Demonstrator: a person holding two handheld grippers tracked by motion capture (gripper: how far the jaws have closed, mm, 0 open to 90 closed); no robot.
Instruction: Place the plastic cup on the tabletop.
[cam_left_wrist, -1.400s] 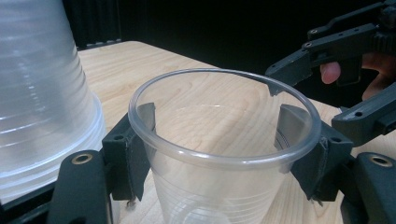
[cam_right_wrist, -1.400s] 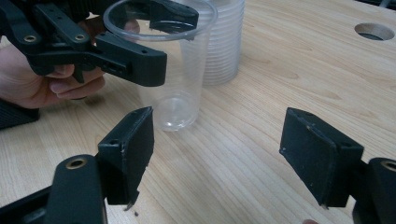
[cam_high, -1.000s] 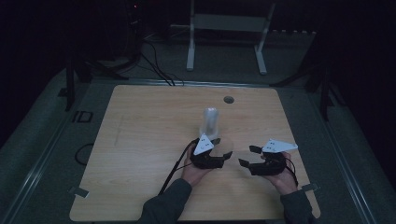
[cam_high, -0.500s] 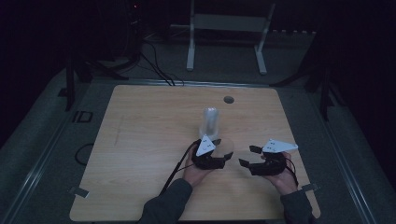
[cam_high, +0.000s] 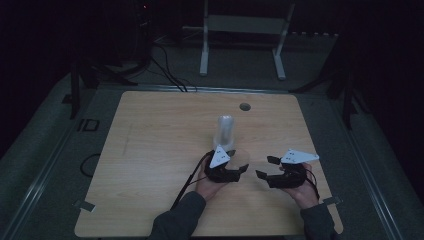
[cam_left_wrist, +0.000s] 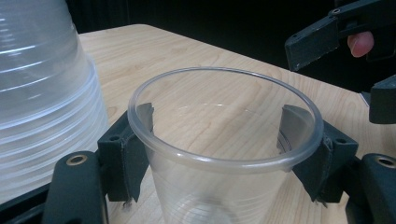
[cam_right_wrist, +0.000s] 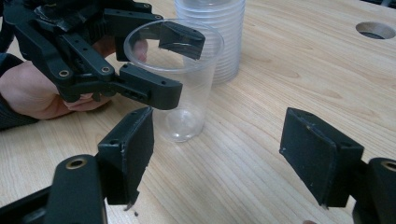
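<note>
A single clear plastic cup (cam_left_wrist: 224, 154) stands upright on the wooden table (cam_high: 150, 150), and the high view shows this cup (cam_high: 243, 159) faintly. My left gripper (cam_left_wrist: 215, 126) has one pad on each side of it, just under the rim. Its jaws have just been opening, and the pads still lie against the cup's wall. In the right gripper view the left gripper (cam_right_wrist: 182, 65) is seen from the side around the cup (cam_right_wrist: 184, 116). A tall stack of clear cups (cam_high: 226, 131) stands just behind. My right gripper (cam_right_wrist: 215, 135) is open and empty, a short way to the right of the cup.
A round cable hole (cam_high: 244, 106) sits in the table's far edge area. Cables trail from both grippers toward the front edge. A white metal frame (cam_high: 240, 30) stands on the floor beyond the table. The table's left half is bare wood.
</note>
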